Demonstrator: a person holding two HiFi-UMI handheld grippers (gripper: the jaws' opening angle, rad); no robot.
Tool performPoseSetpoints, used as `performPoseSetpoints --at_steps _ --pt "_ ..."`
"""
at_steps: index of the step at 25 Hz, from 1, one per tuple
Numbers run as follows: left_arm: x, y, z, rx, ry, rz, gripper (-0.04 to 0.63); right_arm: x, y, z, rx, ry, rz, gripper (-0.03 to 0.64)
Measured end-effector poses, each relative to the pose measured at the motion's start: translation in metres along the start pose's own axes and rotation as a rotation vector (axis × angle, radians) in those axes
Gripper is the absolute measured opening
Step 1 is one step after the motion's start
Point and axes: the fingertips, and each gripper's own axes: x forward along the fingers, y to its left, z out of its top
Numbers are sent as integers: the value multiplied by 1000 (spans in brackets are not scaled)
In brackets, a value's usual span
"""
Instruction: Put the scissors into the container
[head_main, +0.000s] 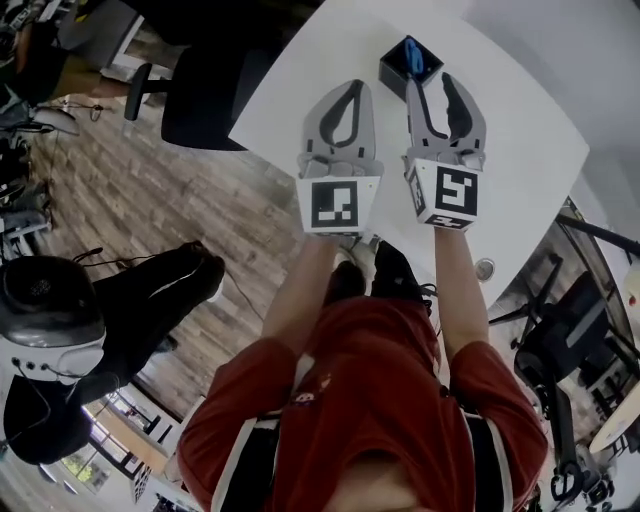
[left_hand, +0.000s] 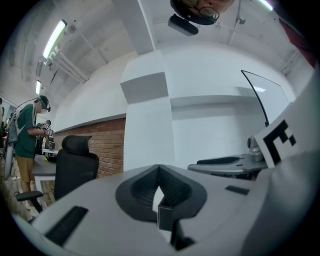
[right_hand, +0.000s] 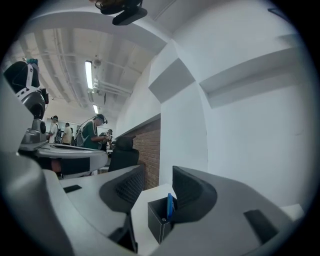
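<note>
In the head view a black square container (head_main: 398, 70) stands on the white table (head_main: 530, 150), with the blue-handled scissors (head_main: 415, 57) upright inside it. My right gripper (head_main: 438, 84) is held just short of the container with its jaws open and nothing between them. My left gripper (head_main: 349, 90) is beside it to the left, shut and empty. The right gripper view shows the container (right_hand: 159, 227) and the scissors (right_hand: 170, 205) beyond the open right gripper (right_hand: 158, 172). In the left gripper view the left gripper (left_hand: 159, 167) has its tips together, and a corner of the container (left_hand: 165, 218) shows below them.
A black office chair (head_main: 200, 90) stands at the table's far left edge. A seated person in dark clothes (head_main: 150, 290) is on the wooden floor side at left. A small round object (head_main: 484, 268) lies near the table's near edge. Several people (right_hand: 92, 132) stand in the background.
</note>
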Motion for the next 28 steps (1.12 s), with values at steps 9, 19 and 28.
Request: performPoseSetpoints --at_steps 9,19,28 --pt "-45 -5 56 24 -86 -16 12 -52 23 55 -47 -68 -21 166" --pt "-98 -17 89 91 -124 -72 12 -107 51 101 -97 -135 -39 166" --pt "-135 -25 110 104 -139 -111 12 -151 61 123 -110 -159 -86 166"
